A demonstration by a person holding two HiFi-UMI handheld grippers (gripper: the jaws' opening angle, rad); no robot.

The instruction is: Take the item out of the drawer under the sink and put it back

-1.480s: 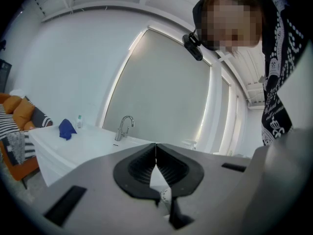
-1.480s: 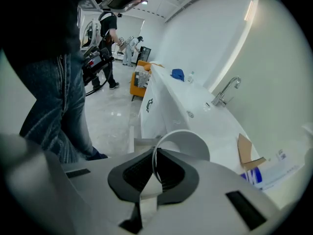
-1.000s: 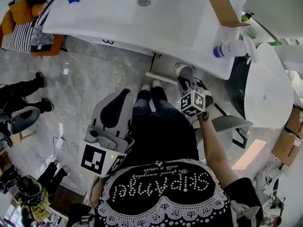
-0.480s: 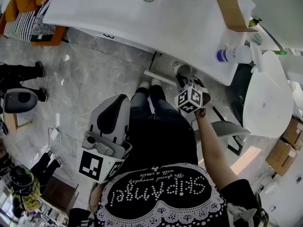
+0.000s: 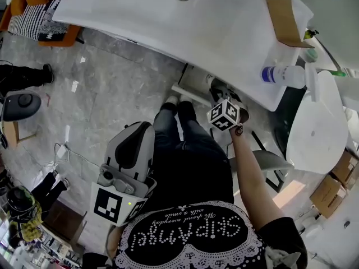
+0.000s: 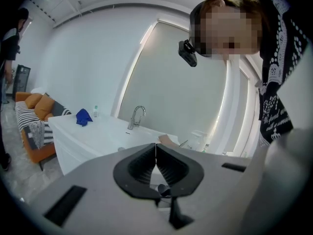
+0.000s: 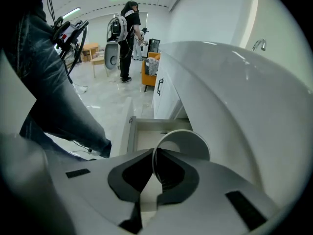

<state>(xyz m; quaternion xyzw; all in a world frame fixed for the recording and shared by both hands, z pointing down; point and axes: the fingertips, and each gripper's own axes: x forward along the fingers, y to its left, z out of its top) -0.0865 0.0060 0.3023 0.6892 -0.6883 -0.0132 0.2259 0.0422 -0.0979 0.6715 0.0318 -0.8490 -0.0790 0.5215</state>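
Observation:
A white cup (image 7: 188, 143) hangs over the open drawer (image 7: 144, 131) under the sink counter (image 7: 234, 82). My right gripper (image 7: 155, 153) is shut on the cup's rim, one jaw inside and one outside. In the head view the right gripper (image 5: 220, 97) points steeply down beside the counter edge (image 5: 168, 32), and the cup (image 5: 215, 85) is partly hidden under that edge. My left gripper (image 5: 140, 130) stays near the person's waist, away from the drawer. Its jaws (image 6: 156, 148) are shut with nothing between them.
On the counter lie a spray bottle (image 5: 283, 73), a cardboard piece (image 5: 286, 18), a blue cloth (image 6: 83, 117) and a faucet (image 6: 136, 115). A white toilet (image 5: 314, 128) stands right of the sink. A person (image 7: 128, 33) stands farther off on the tiled floor.
My right gripper has sunk with the cup, closer to the drawer and further under the counter edge. The left gripper has hardly moved.

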